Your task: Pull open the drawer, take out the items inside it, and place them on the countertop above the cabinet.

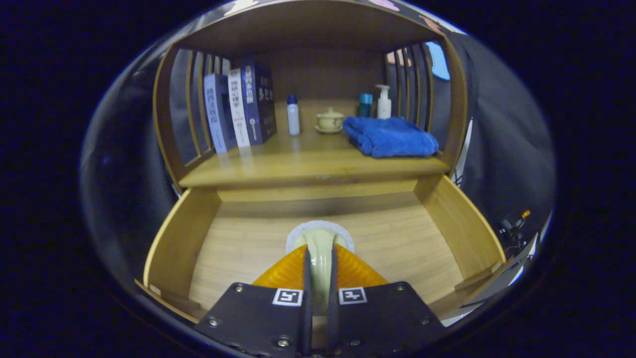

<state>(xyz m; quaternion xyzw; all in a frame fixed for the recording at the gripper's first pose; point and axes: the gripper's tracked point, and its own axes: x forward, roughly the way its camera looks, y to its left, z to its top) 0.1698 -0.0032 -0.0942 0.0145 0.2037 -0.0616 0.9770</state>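
The gripper (320,258) is clamped narrow on a pale cup (320,248), both fingers pressing its rim, above the floor of the pulled-out drawer (189,238). Beyond, at 12 o'clock, the countertop (278,166) carries books (241,107) at 11, a small bottle (293,115), a lidded teacup (330,121), and a folded blue towel (390,136) at 1
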